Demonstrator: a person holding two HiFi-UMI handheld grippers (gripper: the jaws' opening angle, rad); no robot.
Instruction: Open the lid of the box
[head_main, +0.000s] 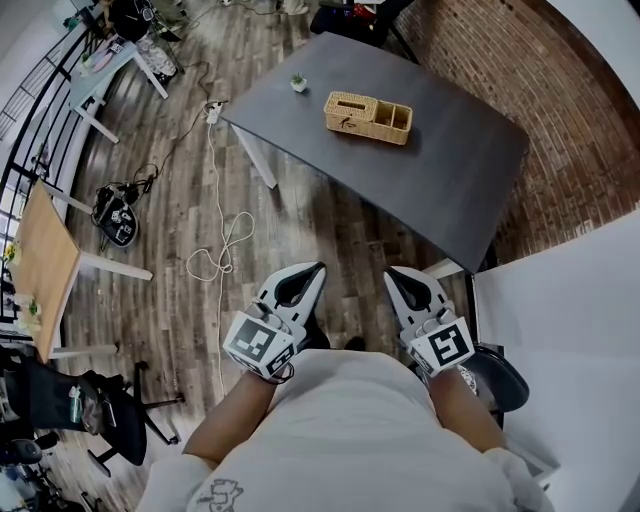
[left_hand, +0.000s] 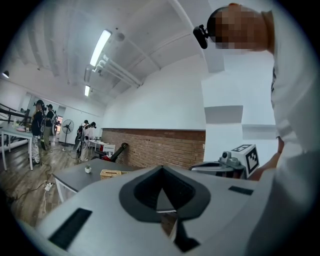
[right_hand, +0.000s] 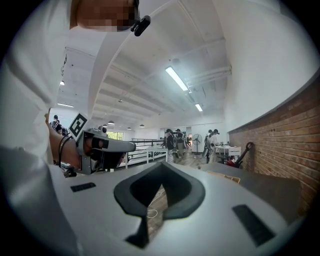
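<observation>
Left gripper (head_main: 319, 267), right gripper (head_main: 391, 271); table edge (head_main: 380, 205) beyond

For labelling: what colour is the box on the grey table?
The rectangular woven wicker box is light tan; head view shows it best.

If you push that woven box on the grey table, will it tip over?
It would probably slide, not tip: the woven box looks low and wide, flat on the smooth grey table. It looks like wicker, so probably light and slightly bendy.
</observation>
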